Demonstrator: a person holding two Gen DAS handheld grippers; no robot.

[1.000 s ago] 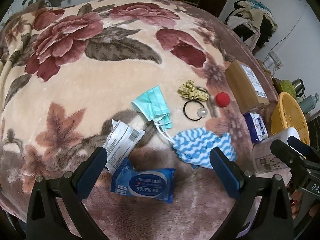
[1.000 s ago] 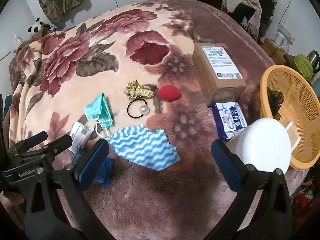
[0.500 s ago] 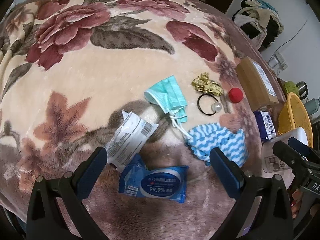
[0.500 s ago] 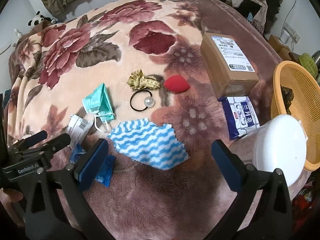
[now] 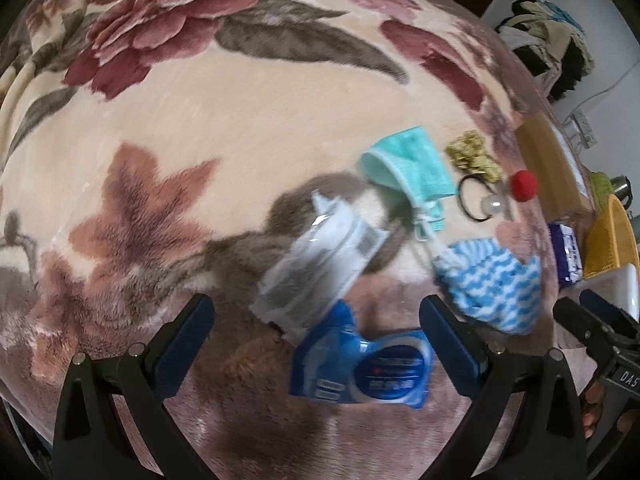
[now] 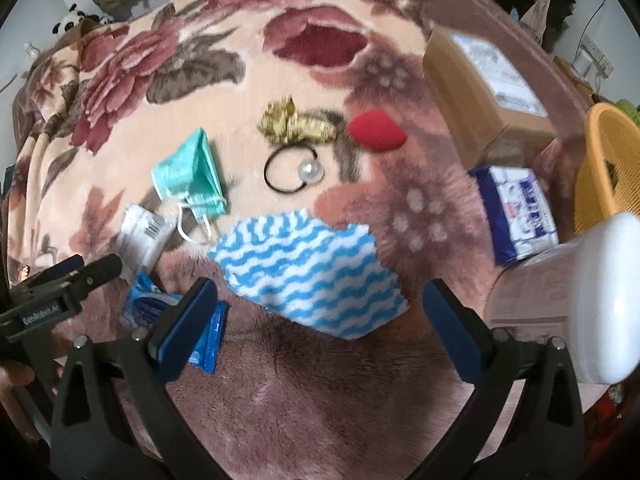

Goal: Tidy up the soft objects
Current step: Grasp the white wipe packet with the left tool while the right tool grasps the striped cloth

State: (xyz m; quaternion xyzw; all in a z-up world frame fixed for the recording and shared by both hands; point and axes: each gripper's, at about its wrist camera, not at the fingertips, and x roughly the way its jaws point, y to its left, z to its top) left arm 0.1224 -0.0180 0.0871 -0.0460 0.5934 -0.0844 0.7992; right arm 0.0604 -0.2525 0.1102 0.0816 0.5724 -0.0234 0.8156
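I am holding the left gripper [image 5: 316, 334] and the right gripper [image 6: 320, 320] spread wide and empty over the floral blanket [image 6: 248, 120]. The blue-and-white striped cloth [image 6: 308, 276] is lying flat between the right fingers; limp and light, I am judging its near edge best for pinching.

Blanket [image 6: 248, 92]: cream ground, maroon roses, brown leaves, mauve border. Cloth [image 6: 312, 272]: white with blue wavy stripes. Face mask [image 6: 192, 172], at 10 o'clock from the cloth: teal. Sponge [image 6: 376, 134]: red. Hair tie [image 6: 288, 174]: black, white pearl. Wipes pack [image 5: 360, 364]: blue. Basket [image 6: 600, 160], at 3 o'clock: orange.
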